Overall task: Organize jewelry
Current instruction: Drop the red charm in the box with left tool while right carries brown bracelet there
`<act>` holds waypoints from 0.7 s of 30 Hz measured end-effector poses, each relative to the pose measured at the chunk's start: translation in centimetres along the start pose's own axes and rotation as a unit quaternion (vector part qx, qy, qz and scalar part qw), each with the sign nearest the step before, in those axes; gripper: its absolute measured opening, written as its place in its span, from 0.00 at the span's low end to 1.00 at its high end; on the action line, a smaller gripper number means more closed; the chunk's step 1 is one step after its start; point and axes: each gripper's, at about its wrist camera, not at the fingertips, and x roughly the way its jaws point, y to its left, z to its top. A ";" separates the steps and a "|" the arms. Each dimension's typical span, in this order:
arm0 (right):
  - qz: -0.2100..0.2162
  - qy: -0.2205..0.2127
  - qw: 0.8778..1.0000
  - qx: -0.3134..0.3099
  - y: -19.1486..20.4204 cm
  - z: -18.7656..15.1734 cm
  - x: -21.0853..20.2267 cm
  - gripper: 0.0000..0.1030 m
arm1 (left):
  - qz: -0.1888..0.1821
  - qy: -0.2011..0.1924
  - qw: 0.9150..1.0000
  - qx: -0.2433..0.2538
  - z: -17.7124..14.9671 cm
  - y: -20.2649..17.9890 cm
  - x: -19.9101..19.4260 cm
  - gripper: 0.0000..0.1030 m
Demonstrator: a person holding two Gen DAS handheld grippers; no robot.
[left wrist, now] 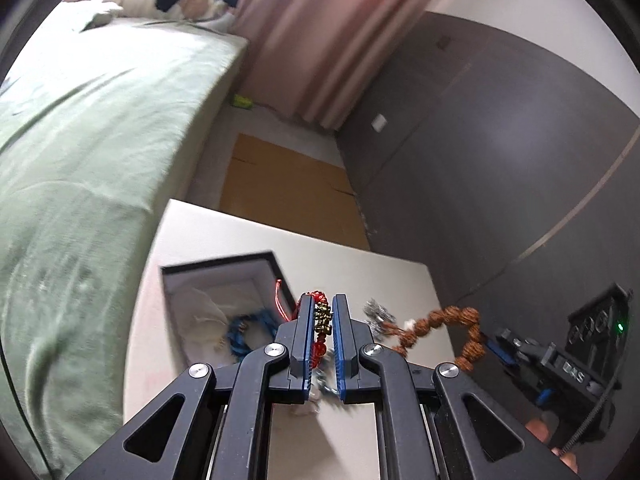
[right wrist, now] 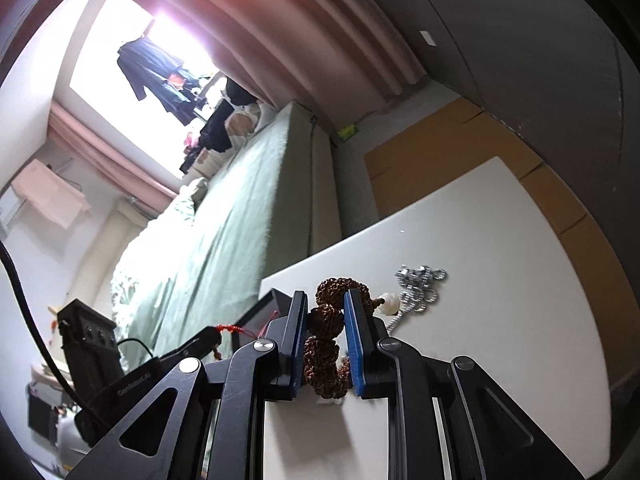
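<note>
Carrying jewelry toward storage | open black box (left wrist: 218, 276), lower left, white-lined, blue beads inside | left gripper (left wrist: 323, 322) clamped on red braided cord bracelet (left wrist: 320, 320), brass charm, frame centre | right gripper (right wrist: 326, 322) clamped on knobbly brown seed-bead bracelet (right wrist: 324, 344) | silver chain (right wrist: 418, 286) left on white table (right wrist: 500, 280), right.

Each camera rides just behind its own gripper, looking forward and down along the two fingers, close over the white table (right wrist: 500, 264). The left wrist view faces the open box (left wrist: 224, 280), with the green bed (left wrist: 100, 140) to its left and the grey wall (left wrist: 500, 160) to its right. The right wrist view is tilted, facing along the bed toward the bright window (right wrist: 120, 60). Both share the table, bed, pink curtain (left wrist: 320, 40), silver chain (right wrist: 418, 284), and each other's gripper at the frame edge.
</note>
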 end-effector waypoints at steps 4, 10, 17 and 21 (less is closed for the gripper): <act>0.020 -0.002 1.000 -0.002 0.8 -0.1 0.5 0.19 | 0.015 0.012 1.000 -0.024 0.5 1.7 0.3 0.48; 0.055 -0.007 0.998 -0.019 2.9 -0.4 1.2 0.19 | 0.022 -0.002 0.999 -0.029 1.1 3.2 -0.7 0.67; 0.073 -0.006 0.997 -0.034 5.2 -0.8 2.9 0.19 | 0.027 -0.007 0.999 -0.032 1.6 4.9 -2.1 0.67; 0.073 -0.001 0.996 -0.050 7.0 -1.1 4.6 0.19 | 0.030 -0.013 0.999 -0.036 1.8 6.0 -3.0 0.67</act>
